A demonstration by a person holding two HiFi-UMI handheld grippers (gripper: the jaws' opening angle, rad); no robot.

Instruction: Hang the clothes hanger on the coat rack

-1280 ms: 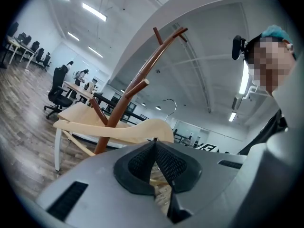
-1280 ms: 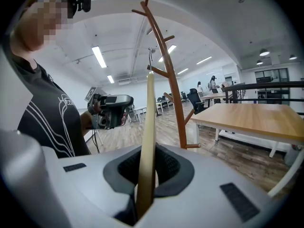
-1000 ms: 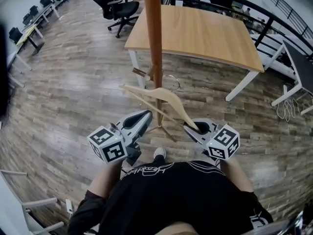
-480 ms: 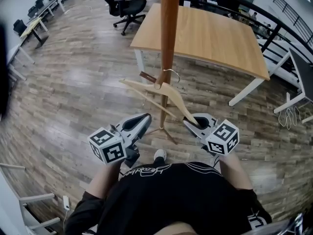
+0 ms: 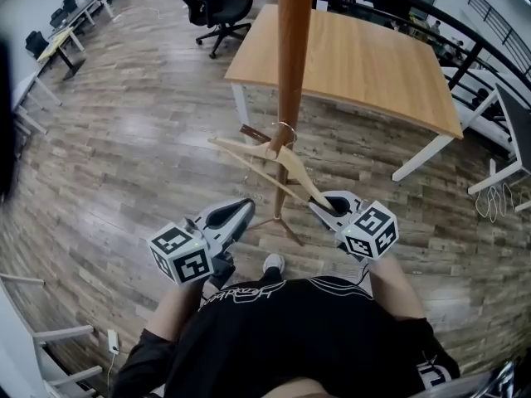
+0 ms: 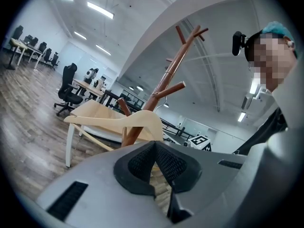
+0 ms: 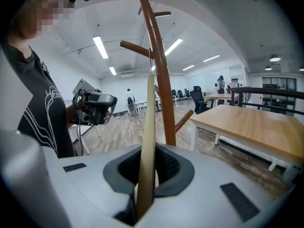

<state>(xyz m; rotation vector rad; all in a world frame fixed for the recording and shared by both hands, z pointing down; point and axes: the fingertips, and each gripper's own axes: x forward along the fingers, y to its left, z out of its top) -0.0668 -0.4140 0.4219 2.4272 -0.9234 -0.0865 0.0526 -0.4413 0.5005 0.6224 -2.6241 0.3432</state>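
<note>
The pale wooden hanger [image 5: 264, 159] hangs tilted in front of the brown coat rack pole [image 5: 292, 65]. Its metal hook [image 5: 284, 129] sits against the pole beside a short lower peg [image 5: 251, 131]. My right gripper [image 5: 322, 206] is shut on the hanger's right arm end. In the right gripper view the hanger [image 7: 148, 127] stands edge-on between the pads, and its hook reaches up to a peg [image 7: 135, 48] on the rack [image 7: 160, 75]. My left gripper [image 5: 243, 208] is shut and empty, just left of the pole's base. In the left gripper view the hanger [image 6: 118, 121] lies ahead of it.
A light wooden table [image 5: 365, 60] on white legs stands behind the rack. A black office chair [image 5: 207, 7] is farther back on the left. The rack's spread feet [image 5: 278, 222] and the person's shoe [image 5: 271, 263] are between the grippers. Wood floor all round.
The right gripper has carried the hanger up and in toward the pole; the hook, earlier just right of the pole, now sits against it. The left gripper sank slightly.
</note>
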